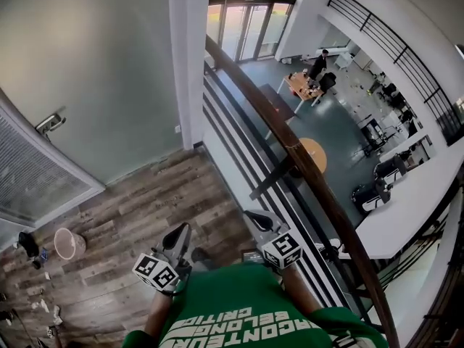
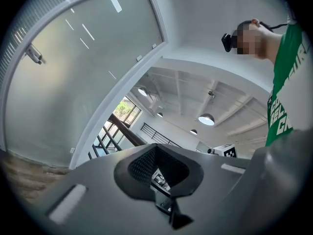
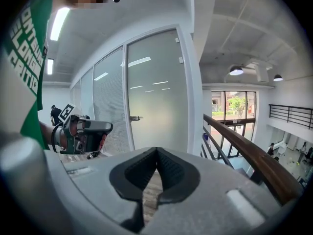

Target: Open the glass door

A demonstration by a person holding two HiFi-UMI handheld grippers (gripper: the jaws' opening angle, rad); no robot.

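Note:
The frosted glass door (image 1: 94, 71) stands shut at the upper left of the head view, with its metal lever handle (image 1: 49, 124) near the left edge. Both grippers hang low in front of the person's green shirt, well short of the door. My left gripper (image 1: 179, 232) is shut on nothing. My right gripper (image 1: 255, 217) is also shut and empty. In the left gripper view the door (image 2: 73, 72) and its handle (image 2: 34, 55) lie ahead to the left. The right gripper view shows the door (image 3: 156, 97), its handle (image 3: 135, 117) and my left gripper (image 3: 85, 133).
A wooden handrail (image 1: 290, 147) over dark metal bars runs diagonally on the right, with a drop to a lower floor beyond. A white pillar (image 1: 190, 56) stands between door and railing. A pale wastebasket (image 1: 69, 243) and small litter sit on the wood floor at the left.

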